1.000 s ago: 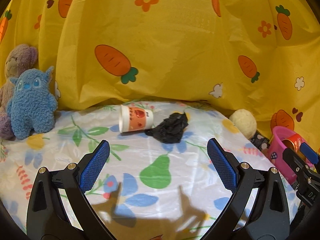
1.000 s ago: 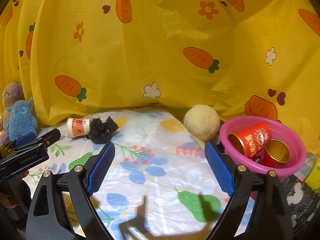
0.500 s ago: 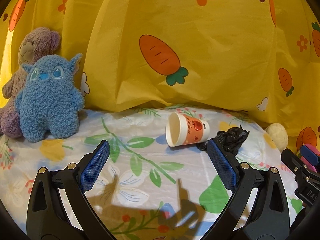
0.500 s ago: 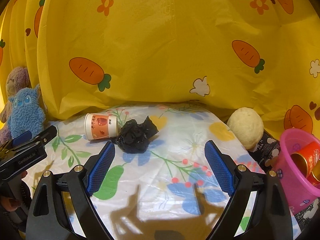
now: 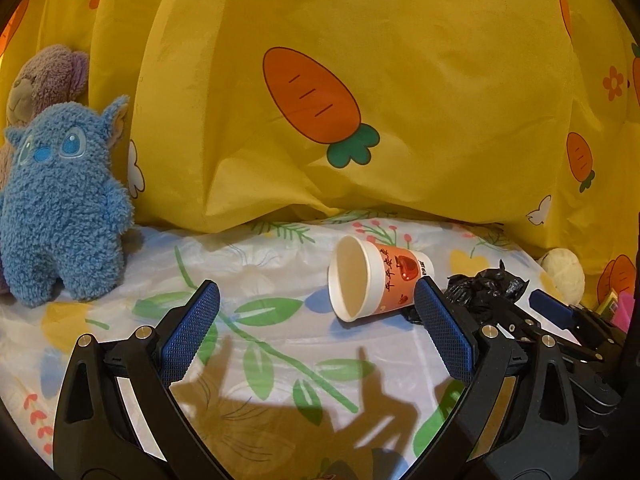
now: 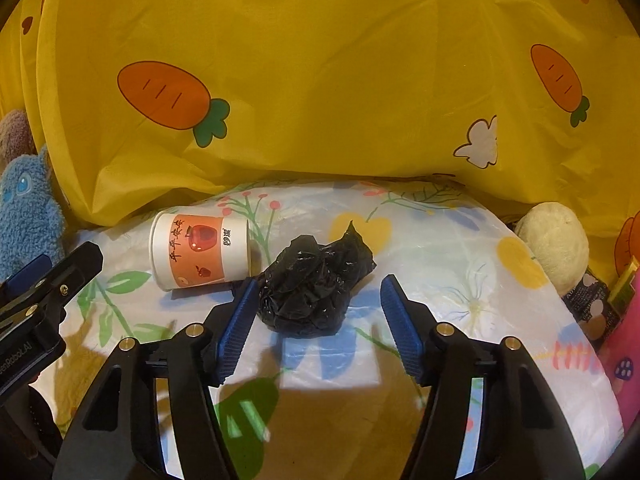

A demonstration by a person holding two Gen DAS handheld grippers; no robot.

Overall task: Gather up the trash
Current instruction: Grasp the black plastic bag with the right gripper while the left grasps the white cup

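Both grippers brought closer since a sec ago: right gripper (image 6: pixel 316 312), jaws apart, now framing black bag (image 6: pixel 316 286); left gripper (image 5: pixel 316 332), also apart, beside paper cup (image 5: pixel 376 278). Grasps judged imminent.

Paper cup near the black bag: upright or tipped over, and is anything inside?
Tipped over: the paper cup lies on its side on the floral cloth, and the interior that shows looks empty.
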